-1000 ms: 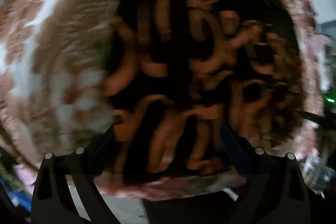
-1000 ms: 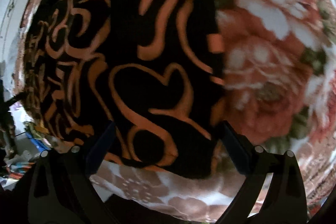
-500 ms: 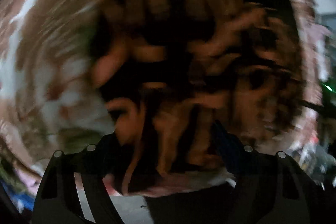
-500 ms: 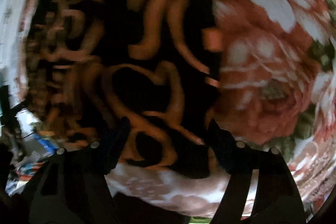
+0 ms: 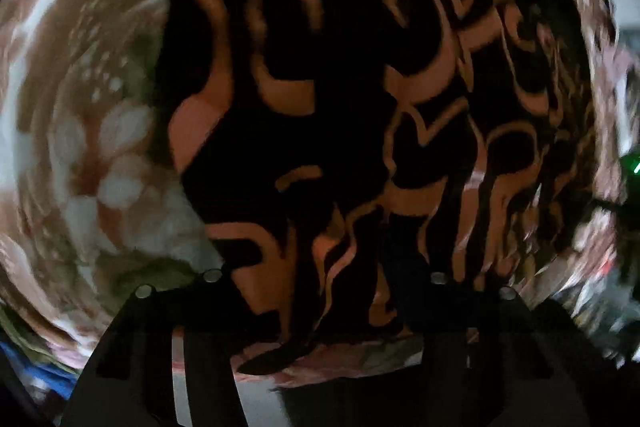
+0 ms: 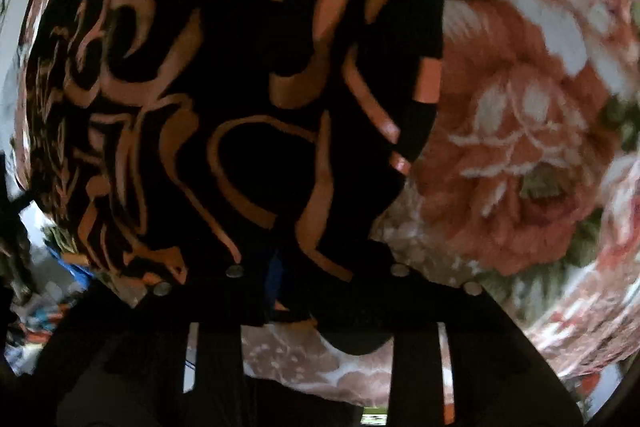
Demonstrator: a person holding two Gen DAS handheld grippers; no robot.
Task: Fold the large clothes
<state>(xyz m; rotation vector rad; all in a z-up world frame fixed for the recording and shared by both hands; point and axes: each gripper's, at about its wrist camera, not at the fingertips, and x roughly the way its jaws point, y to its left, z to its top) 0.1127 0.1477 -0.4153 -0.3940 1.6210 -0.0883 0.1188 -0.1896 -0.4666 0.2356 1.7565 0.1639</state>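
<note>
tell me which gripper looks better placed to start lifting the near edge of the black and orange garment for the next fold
Probably the right gripper: its fingers look closed in on the near edge of the garment. The left gripper also straddles that edge, but its fingers stand wider apart, so its grip looks less sure. Both sit over the floral blanket.

Matt cloth garment (image 5: 344,115), plush blanket (image 6: 520,147)

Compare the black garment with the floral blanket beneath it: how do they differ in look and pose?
The black garment bears orange swirls and hearts; the floral blanket shows pink roses on white. The garment lies on top, its near edge bunched; the blanket spreads beneath it. Both are patterned fabrics.
</note>
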